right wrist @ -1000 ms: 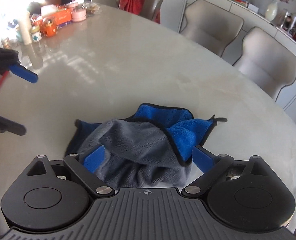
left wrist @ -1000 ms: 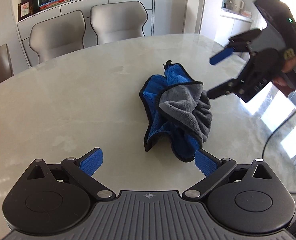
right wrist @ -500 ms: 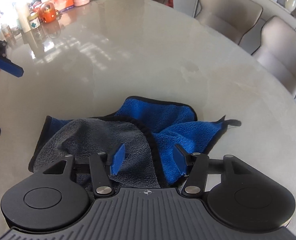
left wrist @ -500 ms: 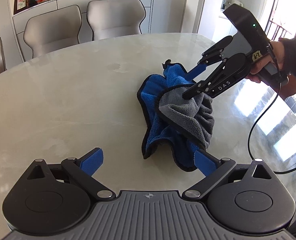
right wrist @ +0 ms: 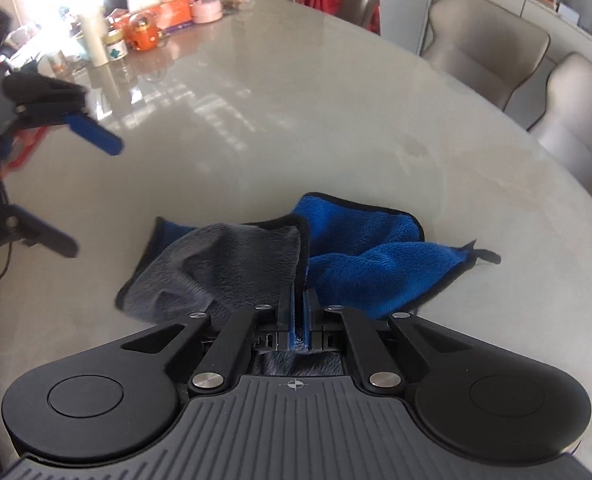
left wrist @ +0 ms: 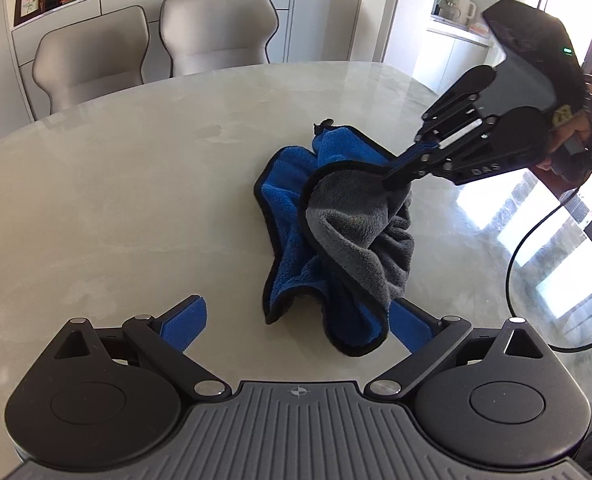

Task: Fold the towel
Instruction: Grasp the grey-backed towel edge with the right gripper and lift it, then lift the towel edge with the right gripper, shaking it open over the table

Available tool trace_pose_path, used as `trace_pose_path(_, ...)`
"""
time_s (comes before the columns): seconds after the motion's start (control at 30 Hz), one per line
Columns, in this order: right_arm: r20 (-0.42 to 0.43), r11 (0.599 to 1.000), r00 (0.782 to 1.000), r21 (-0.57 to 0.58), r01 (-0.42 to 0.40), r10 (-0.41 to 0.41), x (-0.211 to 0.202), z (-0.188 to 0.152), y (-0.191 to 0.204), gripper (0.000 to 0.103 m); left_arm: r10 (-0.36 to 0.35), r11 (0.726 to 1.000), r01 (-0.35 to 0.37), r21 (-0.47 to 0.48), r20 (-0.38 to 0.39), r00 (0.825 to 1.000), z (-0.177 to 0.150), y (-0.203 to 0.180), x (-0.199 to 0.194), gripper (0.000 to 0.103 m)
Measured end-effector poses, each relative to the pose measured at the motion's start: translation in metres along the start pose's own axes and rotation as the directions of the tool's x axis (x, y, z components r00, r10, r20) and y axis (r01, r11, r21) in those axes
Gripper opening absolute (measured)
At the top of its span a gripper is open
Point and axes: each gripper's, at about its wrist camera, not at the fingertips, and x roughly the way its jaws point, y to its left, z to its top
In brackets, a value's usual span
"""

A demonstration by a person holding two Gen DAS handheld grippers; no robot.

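Note:
A crumpled towel (left wrist: 348, 240), blue on one side and grey on the other with a black hem, lies on the marble table (left wrist: 116, 200); it also shows in the right wrist view (right wrist: 368, 248). My right gripper (right wrist: 298, 296) is shut on the towel's grey edge and lifts that part a little; in the left wrist view it (left wrist: 396, 178) pinches the towel's top. My left gripper (left wrist: 296, 322) is open and empty, just in front of the towel's near end; it shows at the left of the right wrist view (right wrist: 84, 192).
Beige chairs (left wrist: 216, 28) stand at the table's far side before a white sideboard. Jars, boxes and an orange pot (right wrist: 144, 32) crowd the table's far end. A black cable (left wrist: 516, 264) hangs at the right.
My right gripper has closed on the towel's grey edge and raised it a little. My left gripper has stayed open near the towel's front end.

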Motion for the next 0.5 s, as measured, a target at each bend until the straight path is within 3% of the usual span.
trace_pose_path(0.1, 0.006, 0.999, 0.999, -0.021, 0.034, -0.034, -0.020, -0.007, 0.009, 0.005, -0.019, 0.999, 0.020, 0.029, -0.006, 1.000, 0.002, -0.008, 0.007, 0.100)
trace_pose_path(0.3, 0.013, 0.991, 0.991, 0.039, 0.130, -0.131, -0.057, -0.029, 0.003, 0.005, -0.074, 0.977, 0.081, 0.195, -0.043, 0.996, 0.000, -0.038, 0.031, 0.100)
trace_pose_path(0.5, -0.096, 0.960, 0.968, 0.142, 0.243, -0.231, -0.068, -0.076, -0.019, 0.006, -0.051, 0.930, 0.073, 0.360, -0.071, 0.996, -0.005, -0.048, 0.044, 0.100)
